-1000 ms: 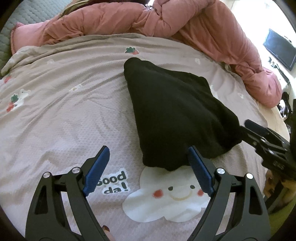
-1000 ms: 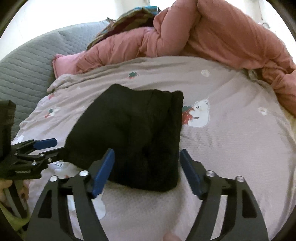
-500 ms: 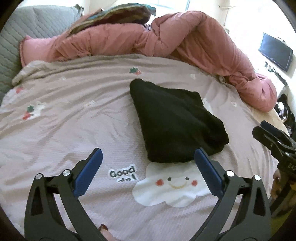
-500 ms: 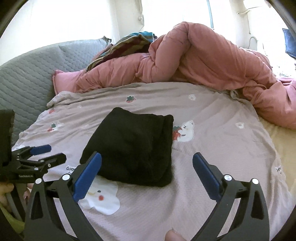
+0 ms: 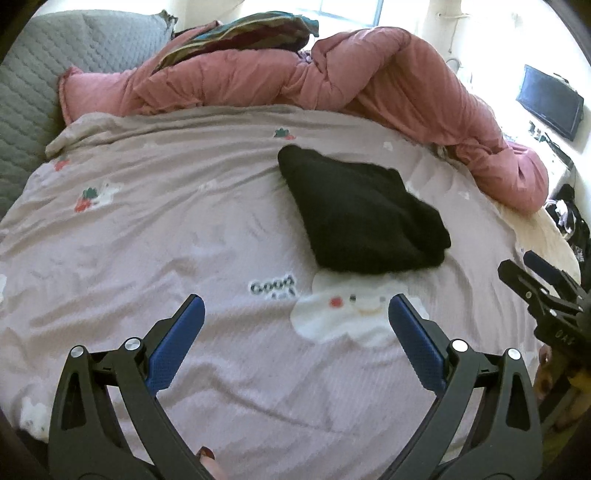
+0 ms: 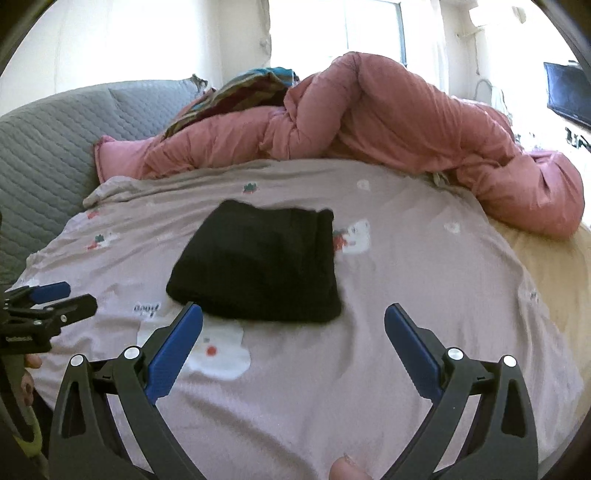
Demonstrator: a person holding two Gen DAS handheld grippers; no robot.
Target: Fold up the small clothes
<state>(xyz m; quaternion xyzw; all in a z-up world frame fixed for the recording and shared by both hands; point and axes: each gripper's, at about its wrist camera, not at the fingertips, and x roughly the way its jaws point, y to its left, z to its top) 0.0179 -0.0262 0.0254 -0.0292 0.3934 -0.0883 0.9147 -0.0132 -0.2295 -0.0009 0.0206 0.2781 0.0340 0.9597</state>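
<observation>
A black garment (image 5: 360, 214) lies folded into a compact block on the mauve bedspread (image 5: 155, 236), just beyond a white cloud print. In the right wrist view the same black garment (image 6: 260, 264) rests ahead and slightly left. My left gripper (image 5: 295, 314) stands open above the spread, short of the garment, nothing between its blue pads. My right gripper (image 6: 293, 321) is likewise open and empty, its left fingertip near the garment's near edge but apart from it. Each gripper shows at the other view's edge: the right gripper (image 5: 535, 280), the left gripper (image 6: 48, 299).
A pink duvet (image 5: 332, 70) is heaped along the far side of the bed, with a striped cloth (image 5: 243, 33) on top. A grey quilted headboard (image 5: 33, 74) rises at the left. A dark screen (image 5: 550, 101) hangs on the right wall.
Both grippers opened wider and drew back from the black garment, which they flanked a second ago. The garment stays flat on the spread and now looks smaller and farther away.
</observation>
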